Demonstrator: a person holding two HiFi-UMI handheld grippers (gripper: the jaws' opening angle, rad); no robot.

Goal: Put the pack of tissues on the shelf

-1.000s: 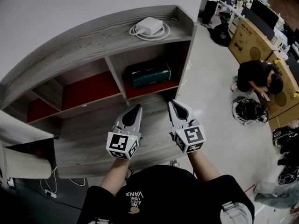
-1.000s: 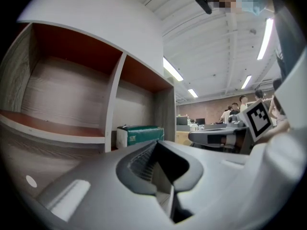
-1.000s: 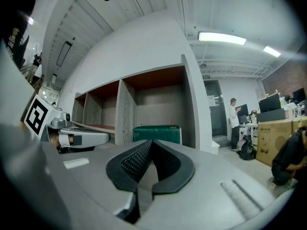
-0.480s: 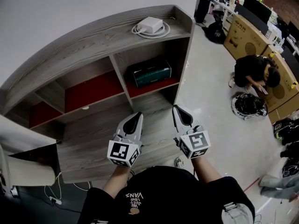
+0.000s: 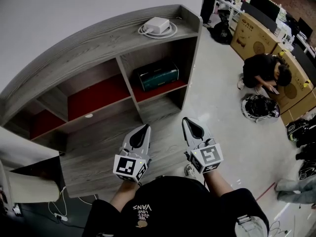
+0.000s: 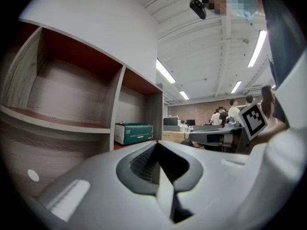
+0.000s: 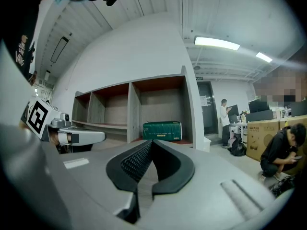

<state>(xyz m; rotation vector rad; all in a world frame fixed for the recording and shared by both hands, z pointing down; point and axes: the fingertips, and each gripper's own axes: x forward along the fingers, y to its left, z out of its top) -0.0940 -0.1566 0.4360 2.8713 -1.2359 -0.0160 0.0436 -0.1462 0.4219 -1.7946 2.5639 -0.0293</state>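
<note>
Shelf (image 5: 74, 53) straight ahead, and the pack of tissues (image 5: 158, 76) sits inside its right-hand compartment, upper row. On the shelf's top board, directly above that compartment, lies a charger (image 5: 157, 26) with its cable coiled around it. Nearer in, the left gripper (image 5: 144, 128) and the right gripper (image 5: 189, 121) sit side by side, apart, over the lower ledge (image 5: 94, 149). Off to the right on the floor (image 5: 222, 112), a person (image 5: 264, 70) crouches in front of the cardboard boxes (image 5: 254, 36), with a helmet (image 5: 260, 107) just on the near side of them.
</note>
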